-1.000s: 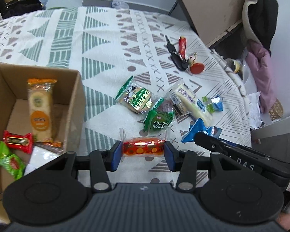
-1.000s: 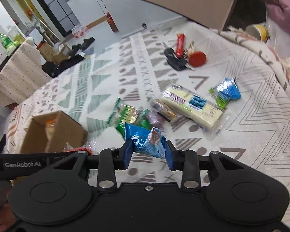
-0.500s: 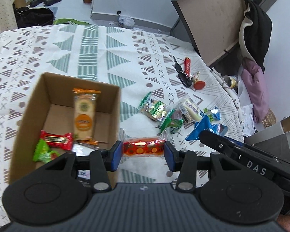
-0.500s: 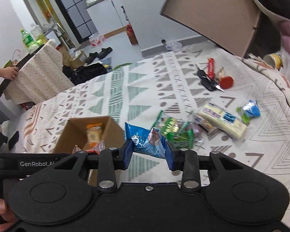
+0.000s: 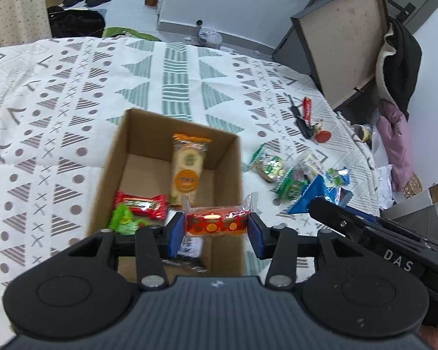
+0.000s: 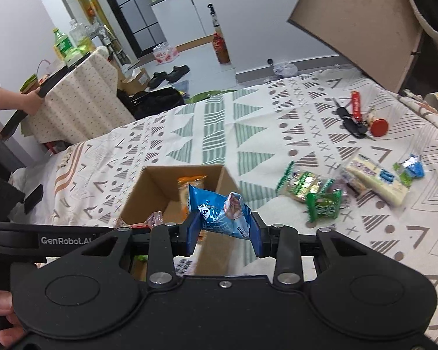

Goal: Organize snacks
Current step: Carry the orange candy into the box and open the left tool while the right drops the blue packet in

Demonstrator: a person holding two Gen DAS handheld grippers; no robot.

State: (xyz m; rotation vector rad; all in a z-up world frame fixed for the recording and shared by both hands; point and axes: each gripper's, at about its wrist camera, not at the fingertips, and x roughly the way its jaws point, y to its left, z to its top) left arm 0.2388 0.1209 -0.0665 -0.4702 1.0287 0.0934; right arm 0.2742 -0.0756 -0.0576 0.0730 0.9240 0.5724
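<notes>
1. Left wrist view: the left gripper [image 5: 216, 230] is clamped on a red snack [image 5: 216, 223] by its ends, above the near right corner of the box [image 5: 111, 163]. Just ahead in the box lie a tall cracker pack [image 5: 187, 169] and a red candy [image 5: 141, 204]; a green packet [image 5: 125, 221] is partly hidden behind the left finger. To the right, loose snacks [image 5: 289, 175] blur together on the cloth [image 5: 73, 93].
2. Right wrist view: the right gripper [image 6: 223, 232] pinches a blue packet [image 6: 222, 214] over the box's [image 6: 153, 186] right wall; the box's contents are mostly hidden. A white bar [image 6: 376, 179] lies ahead right.

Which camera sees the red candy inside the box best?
The left wrist view: it looks down into the cardboard box, so the red candy shows whole on its floor. In the right wrist view, the left gripper's arm and box wall hide it; I can't pick it out.
</notes>
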